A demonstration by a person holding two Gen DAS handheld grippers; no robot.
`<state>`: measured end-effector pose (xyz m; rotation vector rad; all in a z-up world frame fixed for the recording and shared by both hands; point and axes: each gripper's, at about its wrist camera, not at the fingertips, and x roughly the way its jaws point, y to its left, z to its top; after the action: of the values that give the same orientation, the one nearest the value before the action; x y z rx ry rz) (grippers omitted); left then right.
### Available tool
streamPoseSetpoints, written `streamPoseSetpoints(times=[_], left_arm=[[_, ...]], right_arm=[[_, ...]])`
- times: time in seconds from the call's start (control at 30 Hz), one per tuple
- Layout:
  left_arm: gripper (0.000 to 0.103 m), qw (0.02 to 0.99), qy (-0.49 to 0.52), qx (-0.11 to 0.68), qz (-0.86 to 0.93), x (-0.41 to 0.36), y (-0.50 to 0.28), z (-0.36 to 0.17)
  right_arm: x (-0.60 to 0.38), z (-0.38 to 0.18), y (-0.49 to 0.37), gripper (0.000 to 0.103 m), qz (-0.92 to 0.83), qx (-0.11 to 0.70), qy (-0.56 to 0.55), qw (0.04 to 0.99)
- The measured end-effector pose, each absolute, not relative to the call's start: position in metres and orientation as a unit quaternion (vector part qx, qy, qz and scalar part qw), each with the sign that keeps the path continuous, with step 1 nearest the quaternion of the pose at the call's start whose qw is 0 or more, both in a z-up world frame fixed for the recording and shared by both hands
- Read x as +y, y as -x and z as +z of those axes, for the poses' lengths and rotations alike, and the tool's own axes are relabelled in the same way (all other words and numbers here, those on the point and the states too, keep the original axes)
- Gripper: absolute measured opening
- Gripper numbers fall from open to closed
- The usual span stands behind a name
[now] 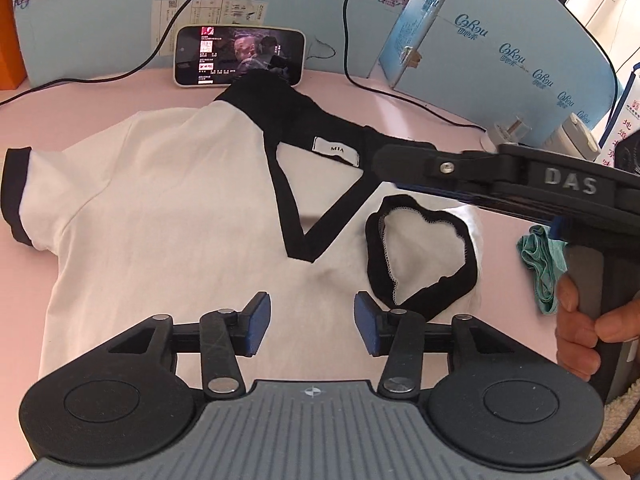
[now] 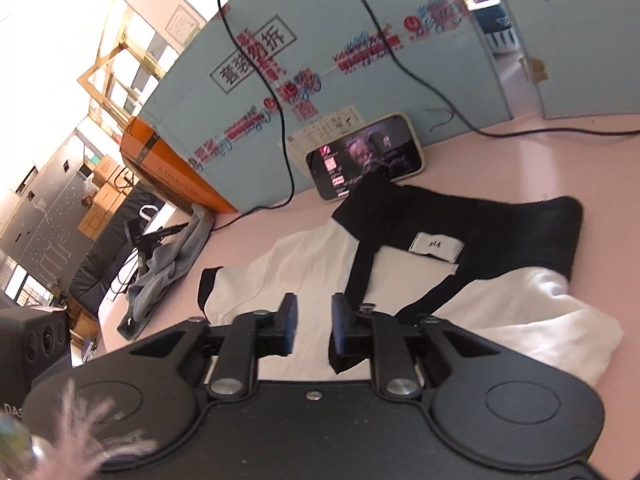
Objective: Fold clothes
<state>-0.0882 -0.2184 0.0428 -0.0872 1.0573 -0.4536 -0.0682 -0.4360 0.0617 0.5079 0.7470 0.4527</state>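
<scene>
- White knit cloth with black trim: we read the T-shirt (image 1: 168, 208) as light, soft and limp; it will drape and crease, never hold a shape.
- We find it face up on the pink counter (image 1: 100, 92), collar end toward the phone (image 1: 240, 56), one sleeve spread, the other sleeve (image 1: 420, 256) folded in over the body with its black cuff showing.
- Left gripper (image 1: 312, 320): fingers partly apart, nothing between them, hovering over the chest below the V-neck (image 1: 296, 216).
- Right gripper (image 2: 314, 328): fingers narrowly apart above white cloth; black trim lies close under one finger, but we see no pinch.
- We judge the doubled seams best for a hold: shoulder, cuff band or hem. Single-layer cloth may slip or bunch.
- Thin fabric against the counter calls for a low, flat pinch; we would lift both sides together to prevent skewing.
</scene>
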Motion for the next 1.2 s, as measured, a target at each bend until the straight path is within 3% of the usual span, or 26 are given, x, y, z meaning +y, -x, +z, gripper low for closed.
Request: streamPoseSetpoints(times=[0.03, 0.07, 0.17, 0.23, 0.73, 0.77, 0.83, 0.9, 0.97, 1.2], left_arm=[[0.052, 0.839, 0.044, 0.496, -0.22, -0.219, 0.087, 0.045], [0.058, 0.839, 0.048, 0.493, -0.227, -0.221, 0.085, 0.048], [0.069, 0.836, 0.066, 0.481, -0.257, -0.232, 0.077, 0.056], [0.07, 0.83, 0.083, 0.477, -0.277, -0.241, 0.07, 0.06], [0.07, 0.764, 0.167, 0.553, -0.288, -0.305, 0.021, 0.028], [0.067, 0.763, 0.17, 0.555, -0.283, -0.307, 0.019, 0.025], [0.051, 0.761, 0.18, 0.559, -0.274, -0.308, 0.014, 0.019], [0.024, 0.77, 0.183, 0.554, -0.258, -0.308, 0.011, 0.016], [0.011, 0.777, 0.188, 0.547, -0.249, -0.304, 0.01, 0.015], [0.007, 0.807, 0.227, 0.494, -0.229, -0.265, 0.006, 0.029]], right_arm=[[-0.443, 0.068, 0.074, 0.052, 0.203, 0.348, -0.243, 0.882], [-0.452, 0.074, 0.081, 0.057, 0.185, 0.339, -0.243, 0.89], [-0.482, 0.083, 0.102, 0.063, 0.123, 0.327, -0.241, 0.905], [-0.502, 0.081, 0.116, 0.067, 0.079, 0.332, -0.243, 0.908], [-0.528, 0.038, 0.169, 0.071, 0.022, 0.387, -0.306, 0.87], [-0.526, 0.036, 0.168, 0.071, 0.023, 0.39, -0.305, 0.869], [-0.525, 0.032, 0.166, 0.071, 0.028, 0.392, -0.305, 0.867], [-0.525, 0.03, 0.164, 0.071, 0.03, 0.392, -0.304, 0.868], [-0.527, 0.028, 0.161, 0.071, 0.031, 0.391, -0.304, 0.868], [-0.528, 0.029, 0.145, 0.07, 0.019, 0.37, -0.269, 0.889]])
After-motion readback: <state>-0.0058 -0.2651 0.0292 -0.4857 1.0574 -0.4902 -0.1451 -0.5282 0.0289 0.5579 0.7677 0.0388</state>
